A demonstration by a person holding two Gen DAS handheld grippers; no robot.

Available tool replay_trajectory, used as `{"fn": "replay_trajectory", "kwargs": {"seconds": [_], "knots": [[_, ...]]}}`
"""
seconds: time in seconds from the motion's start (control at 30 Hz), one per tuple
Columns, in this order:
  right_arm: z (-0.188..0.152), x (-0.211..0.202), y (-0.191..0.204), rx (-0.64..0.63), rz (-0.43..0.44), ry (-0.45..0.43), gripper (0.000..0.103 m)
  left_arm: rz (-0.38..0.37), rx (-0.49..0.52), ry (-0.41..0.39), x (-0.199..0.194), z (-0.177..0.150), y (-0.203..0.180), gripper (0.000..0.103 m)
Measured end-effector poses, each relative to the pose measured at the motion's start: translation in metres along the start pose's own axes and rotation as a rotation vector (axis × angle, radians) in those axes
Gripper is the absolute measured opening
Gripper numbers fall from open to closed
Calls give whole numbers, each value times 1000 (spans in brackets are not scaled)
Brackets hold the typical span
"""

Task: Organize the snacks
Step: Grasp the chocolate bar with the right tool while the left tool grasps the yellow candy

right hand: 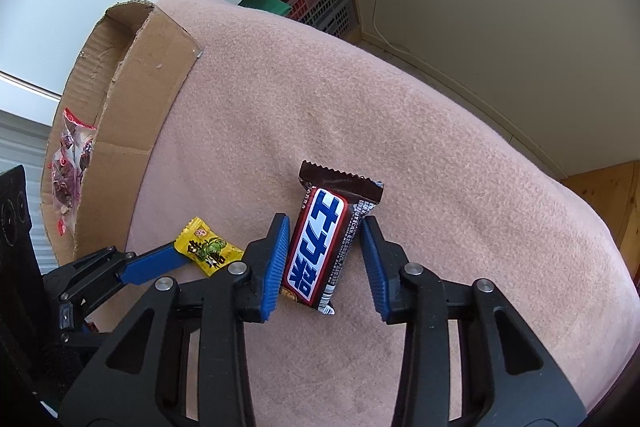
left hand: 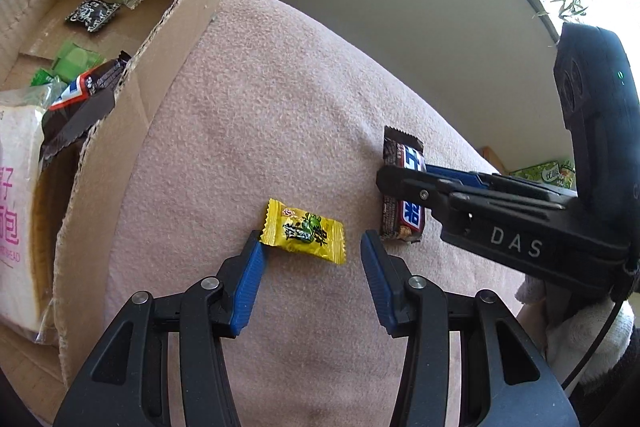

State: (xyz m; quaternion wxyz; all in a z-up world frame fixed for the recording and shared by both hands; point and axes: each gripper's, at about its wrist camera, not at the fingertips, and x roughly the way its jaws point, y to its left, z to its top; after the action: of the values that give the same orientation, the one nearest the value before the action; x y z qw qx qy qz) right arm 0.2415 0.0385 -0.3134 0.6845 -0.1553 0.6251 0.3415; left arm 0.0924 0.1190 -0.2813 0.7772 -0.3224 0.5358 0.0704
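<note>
On the pink cloth [left hand: 280, 107] the left gripper [left hand: 310, 247] straddles a yellow candy [left hand: 304, 231] — jaws spread, one pad at its wrapper edge, the other clear. The right gripper [right hand: 325, 229] brackets a chocolate bar [right hand: 320, 247], left pad against it, right pad just off. Beside them stands the box [left hand: 132, 99] — snacks inside.
</note>
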Motion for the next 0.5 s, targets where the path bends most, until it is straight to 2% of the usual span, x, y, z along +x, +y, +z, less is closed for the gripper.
{"fn": "replay_trajectory", "kwargs": {"seconds": [0.13, 0.23, 0.3, 0.4, 0.5], "knots": [[-6, -4, -9, 14, -8, -6, 38, 32, 17, -15, 4, 9, -5, 47], [-9, -4, -12, 22, -4, -6, 38, 89, 40, -38, 10, 13, -11, 46], [-11, -5, -14, 25, -5, -9, 38, 131, 62, -59, 13, 16, -17, 24], [-14, -6, -14, 24, -8, -12, 35, 126, 80, -78, 13, 18, -18, 15], [-15, -6, -14, 28, -4, -19, 32, 131, 115, -95, 6, 11, -18, 14]]}}
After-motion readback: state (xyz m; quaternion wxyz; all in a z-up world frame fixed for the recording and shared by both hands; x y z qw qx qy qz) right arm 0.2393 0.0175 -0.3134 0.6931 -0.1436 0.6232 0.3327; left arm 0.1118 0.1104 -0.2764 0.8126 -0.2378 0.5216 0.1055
